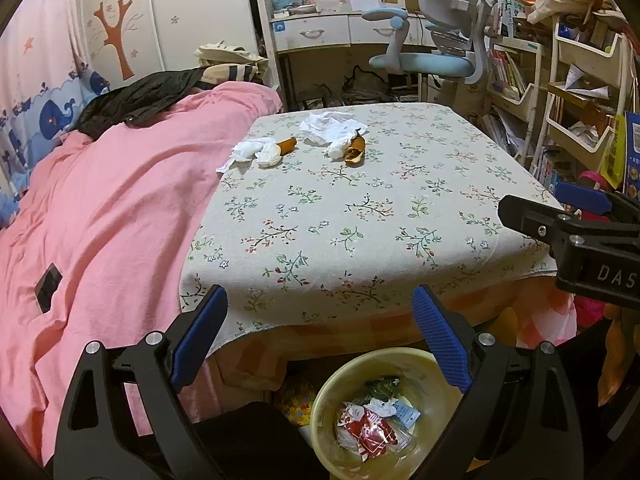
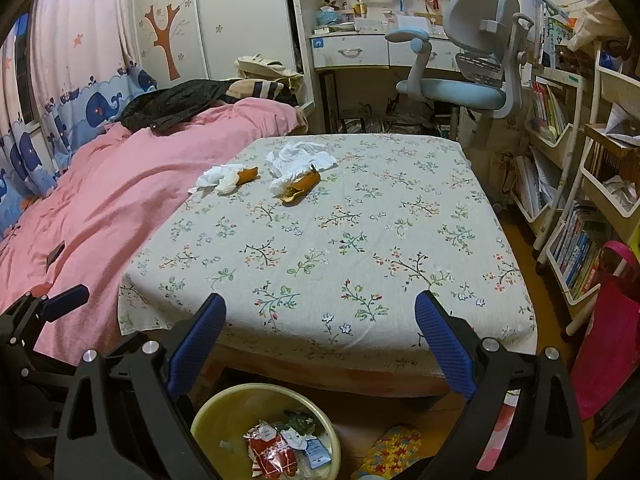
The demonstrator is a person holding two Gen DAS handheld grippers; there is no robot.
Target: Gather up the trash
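Note:
Trash lies at the far left of the floral-cloth table [image 1: 360, 216] [image 2: 360, 240]: crumpled white tissues [image 1: 332, 126] [image 2: 298, 160], a second tissue wad [image 1: 256, 152] [image 2: 220, 176], an orange peel piece [image 1: 287, 145] [image 2: 248, 175] and a larger brown-orange peel [image 1: 355, 151] [image 2: 300, 186]. A yellow bin [image 1: 332, 392] [image 2: 208, 412] with wrappers stands on the floor below the table's near edge. My left gripper [image 1: 320, 336] is open and empty above the bin. My right gripper [image 2: 320, 344] is open and empty at the table's near edge; it also shows in the left wrist view [image 1: 568, 232].
A pink quilt [image 1: 100, 220] [image 2: 100, 184] covers the bed left of the table, with a black jacket [image 1: 140, 98] on it. A blue-grey desk chair [image 1: 440, 40] [image 2: 472, 72] and desk stand behind. Bookshelves [image 1: 560, 100] [image 2: 568, 180] and a pink bag [image 2: 612, 320] line the right.

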